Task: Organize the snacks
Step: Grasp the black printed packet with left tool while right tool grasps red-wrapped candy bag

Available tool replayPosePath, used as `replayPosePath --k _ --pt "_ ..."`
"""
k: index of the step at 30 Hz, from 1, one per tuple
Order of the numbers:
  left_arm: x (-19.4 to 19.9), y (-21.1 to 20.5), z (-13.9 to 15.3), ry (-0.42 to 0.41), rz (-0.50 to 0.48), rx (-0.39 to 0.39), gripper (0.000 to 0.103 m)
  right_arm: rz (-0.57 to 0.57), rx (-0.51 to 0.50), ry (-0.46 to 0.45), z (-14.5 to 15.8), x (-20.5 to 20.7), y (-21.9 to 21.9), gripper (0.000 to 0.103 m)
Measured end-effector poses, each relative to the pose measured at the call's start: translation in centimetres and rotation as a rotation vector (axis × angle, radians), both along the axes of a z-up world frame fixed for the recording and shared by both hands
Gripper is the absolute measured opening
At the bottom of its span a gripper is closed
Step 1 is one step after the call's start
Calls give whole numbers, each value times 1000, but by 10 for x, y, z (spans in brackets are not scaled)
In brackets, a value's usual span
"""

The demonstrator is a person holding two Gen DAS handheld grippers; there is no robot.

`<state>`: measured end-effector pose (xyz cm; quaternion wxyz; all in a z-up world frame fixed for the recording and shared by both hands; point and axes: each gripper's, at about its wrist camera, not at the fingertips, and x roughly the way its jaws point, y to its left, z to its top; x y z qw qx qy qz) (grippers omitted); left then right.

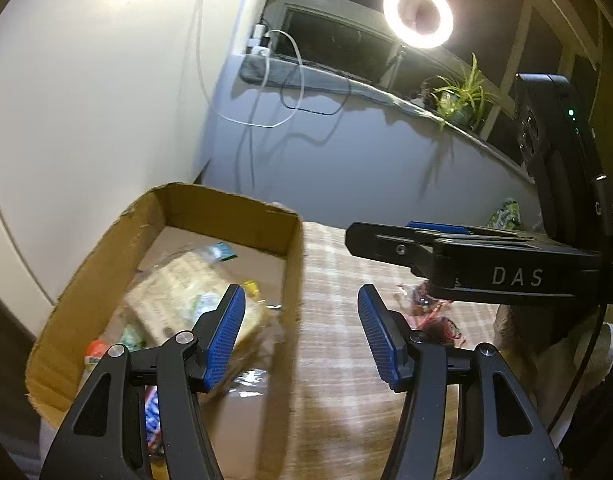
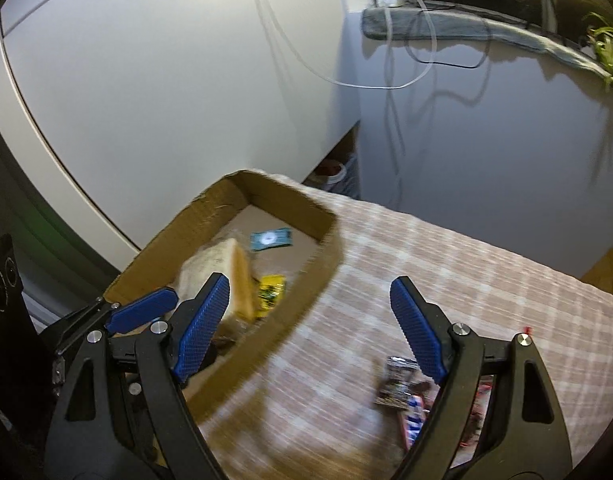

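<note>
Left wrist view: the left gripper [image 1: 302,332] hangs with its jaws released and nothing between them, straddling the right wall of the cardboard box [image 1: 294,264]. Inside the box, to the left and below, lie a bagged bread loaf [image 1: 174,292], a small teal packet [image 1: 222,251] at the far end and other wrappers, blurred. The right gripper [image 1: 390,238] crosses the right of this view, side on, above the checked cloth on the bench [image 1: 338,360]. The loose snack wrappers [image 1: 430,316] still outside the box lie on the cloth just under it, to the right of the left jaws.

Right wrist view: the right gripper [image 2: 310,328] has its jaws spread wide and empty. The box [image 2: 330,256] sits to the left and farther off; the loose wrappers [image 2: 402,396] lie near, low and right, just beside its right finger, their long axis running roughly near-to-far. My judgement: the right hand is the nearer one to these wrappers and would reach down and right for them, then carry them left to the box.
</note>
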<state>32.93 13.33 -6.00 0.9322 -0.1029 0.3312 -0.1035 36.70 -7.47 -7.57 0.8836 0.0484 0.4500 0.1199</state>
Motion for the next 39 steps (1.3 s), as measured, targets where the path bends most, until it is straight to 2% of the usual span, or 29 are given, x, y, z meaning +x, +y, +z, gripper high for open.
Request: replayPosePath --k 9,17,24,27,32,39 --pt "9 -34 2 2 -65 20 58 -81 -12 -26 8 -23 -57 85" --pt "15 -61 -5 32 -118 30 58 -135 -33 0 -2 -37 -96 85" --pt "26 -80 -18 92 -150 20 58 -155 -26 56 -17 -41 -116 85" --pt "31 -87 -26 127 -162 18 53 -162 -14 101 -28 -39 -124 85" --pt "37 -104 -43 180 -176 64 43 -200 36 181 -49 -38 -139 85" --pt "46 -112 -59 234 -165 80 42 -216 104 246 -71 -29 -143 85"
